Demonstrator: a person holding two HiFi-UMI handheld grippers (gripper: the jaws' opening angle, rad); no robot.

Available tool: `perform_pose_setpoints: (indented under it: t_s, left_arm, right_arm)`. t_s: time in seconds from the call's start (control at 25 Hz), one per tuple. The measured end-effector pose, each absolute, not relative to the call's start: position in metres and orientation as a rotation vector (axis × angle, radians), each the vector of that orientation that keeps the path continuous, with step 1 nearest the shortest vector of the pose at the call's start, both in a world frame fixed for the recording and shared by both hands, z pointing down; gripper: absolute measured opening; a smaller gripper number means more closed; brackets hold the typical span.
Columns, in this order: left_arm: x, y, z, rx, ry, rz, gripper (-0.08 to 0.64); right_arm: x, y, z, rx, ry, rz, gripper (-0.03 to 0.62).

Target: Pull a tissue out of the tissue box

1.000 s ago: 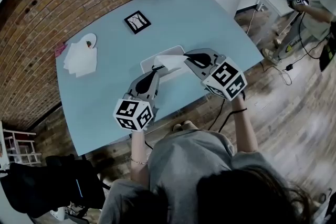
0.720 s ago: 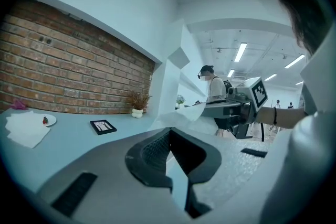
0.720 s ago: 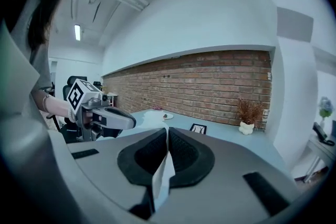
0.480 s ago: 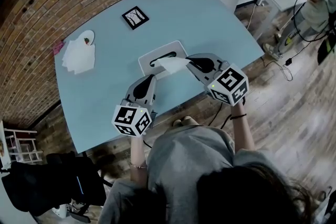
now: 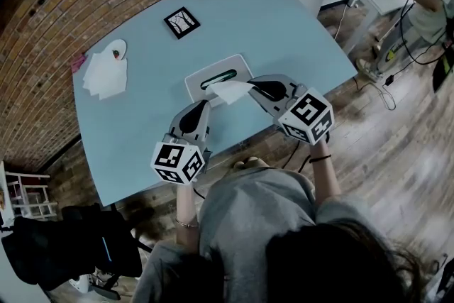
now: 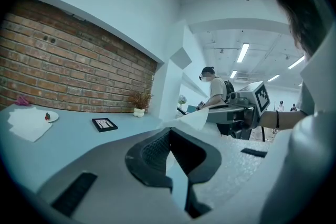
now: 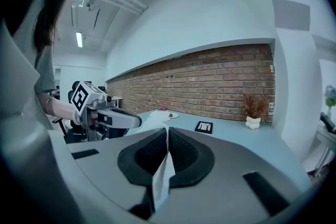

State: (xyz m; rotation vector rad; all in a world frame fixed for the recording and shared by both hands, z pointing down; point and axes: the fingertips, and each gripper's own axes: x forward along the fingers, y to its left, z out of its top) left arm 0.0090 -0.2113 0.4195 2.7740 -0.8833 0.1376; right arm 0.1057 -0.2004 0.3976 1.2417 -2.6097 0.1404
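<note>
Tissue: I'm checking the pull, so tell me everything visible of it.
The tissue is a thin, white, creased sheet. One end is pinched between the shut jaws of the right hand-held gripper; the rest spreads over the near side of the tissue box, beside its dark slot. Whether any of it is in the slot cannot be told.

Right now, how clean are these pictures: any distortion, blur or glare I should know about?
Head view: heavy fisheye, the table edges bow, yet the tissue box is sharp. Left gripper view: ceiling lights glare, black round border. Right gripper view: the brick wall curves, the tissue between the shut jaws is in focus.
</note>
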Motion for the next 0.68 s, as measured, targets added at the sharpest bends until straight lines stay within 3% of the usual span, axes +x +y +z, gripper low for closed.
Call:
perform_pose_setpoints:
  t_s: [0.68]
  left_arm:
    - [0.026, -0.222, 0.424, 2.759, -0.892, 0.127, 0.003]
  right_arm:
    - [0.124, -0.21, 0.404, 1.208, -2.63, 0.148, 0.002]
